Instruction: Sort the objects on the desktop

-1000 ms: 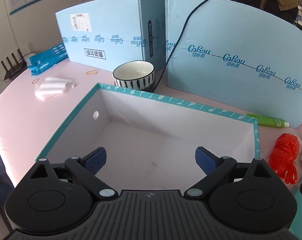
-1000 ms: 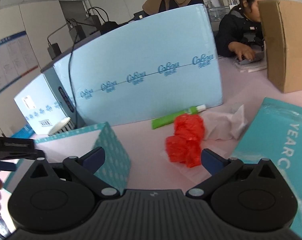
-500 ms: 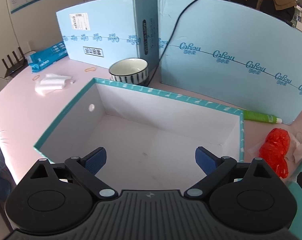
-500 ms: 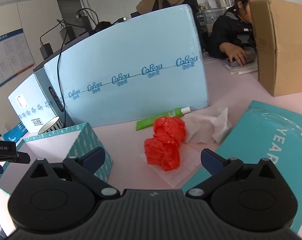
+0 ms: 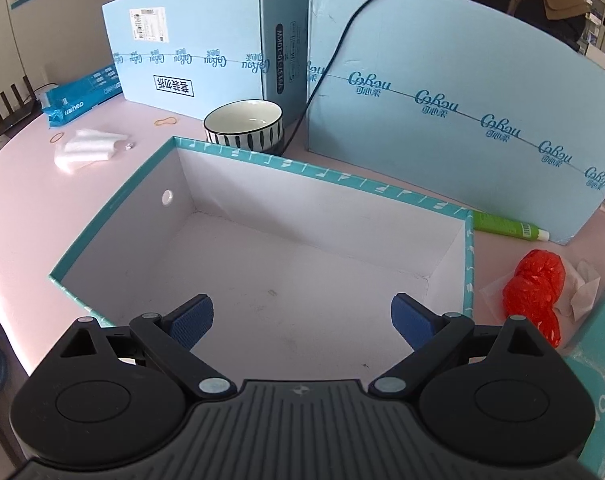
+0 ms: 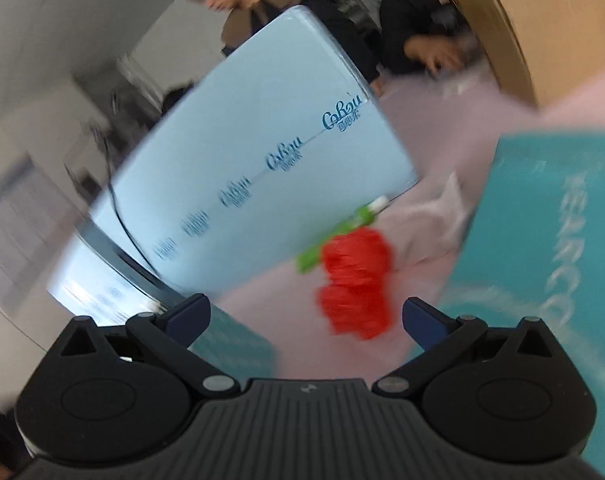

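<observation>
left gripper [image 5: 301, 320]: black ribbed body | blue fingers [image 5: 192, 317] | silver screws | right gripper [image 6: 305, 318]: same

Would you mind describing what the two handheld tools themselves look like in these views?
Both look alike. The left tool and the right tool each have a ribbed dark grey body with a small pale logo, two round black housings, black linkage arms with silver pivot pins, and fingers tipped with ribbed blue pads. No cables, sleeves or hands show.

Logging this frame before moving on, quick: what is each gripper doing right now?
Left gripper: open, holding nothing, over the teal box.
Right gripper: open, holding nothing, facing the red bag; view blurred.
</observation>
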### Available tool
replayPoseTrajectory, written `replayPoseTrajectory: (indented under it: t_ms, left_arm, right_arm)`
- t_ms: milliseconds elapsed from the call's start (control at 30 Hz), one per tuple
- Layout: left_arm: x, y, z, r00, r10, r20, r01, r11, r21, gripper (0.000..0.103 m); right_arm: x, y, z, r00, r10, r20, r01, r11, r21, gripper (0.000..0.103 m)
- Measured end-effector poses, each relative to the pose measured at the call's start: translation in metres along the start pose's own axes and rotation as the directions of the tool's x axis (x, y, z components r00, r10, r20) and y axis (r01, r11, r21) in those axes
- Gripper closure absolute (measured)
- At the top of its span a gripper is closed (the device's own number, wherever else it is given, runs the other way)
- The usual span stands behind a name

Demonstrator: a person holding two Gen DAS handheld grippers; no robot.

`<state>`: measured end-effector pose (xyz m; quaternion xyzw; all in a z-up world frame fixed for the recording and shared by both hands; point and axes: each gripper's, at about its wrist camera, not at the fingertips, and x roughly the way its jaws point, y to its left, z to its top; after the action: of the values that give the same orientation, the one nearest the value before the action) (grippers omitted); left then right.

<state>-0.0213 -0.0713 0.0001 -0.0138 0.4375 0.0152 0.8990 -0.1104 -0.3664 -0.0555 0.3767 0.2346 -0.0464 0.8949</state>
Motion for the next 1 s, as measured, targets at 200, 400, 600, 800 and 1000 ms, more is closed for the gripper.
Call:
replayPoseTrajectory:
  t_ms: [200, 400, 600, 800, 1000]
  left_arm:
    - [-0.015, 0.006, -0.001, 0.999, -0.035, 0.036, 0.037, 0.999, -0.031, 0.008]
    - [-0.023, 0.003, -0.001, 0.996, -0.038, 0.077, 0.042, 0.998, -0.049, 0.008]
    - [-0.02, -0.005, 0.003, 0.995, -0.069, 0.071, 0.073, 0.996, -0.059, 0.008]
    - [-0.014, -0.012, 0.003, 0.994, -0.089, 0.061, 0.093, 0.993, -0.07, 0.008]
    - [-0.014, -0.018, -0.002, 0.991, -0.117, 0.066, 0.12, 0.992, -0.046, 0.008]
  right_arm:
    - [0.007, -0.005, 0.008, 0.998, 0.053, -0.024, -0.051, 0.997, 0.064, 0.0]
    - [0.015, 0.005, 0.008, 0.995, -0.095, 0.018, 0.096, 0.99, -0.101, 0.0]
    - [0.027, -0.008, 0.007, 0.989, -0.148, 0.029, 0.15, 0.984, -0.097, 0.0]
    - [0.031, -0.004, 0.003, 0.986, -0.159, 0.04, 0.164, 0.969, -0.186, 0.0]
    - [0.033, 0.005, -0.005, 0.982, -0.169, 0.089, 0.188, 0.938, -0.292, 0.0]
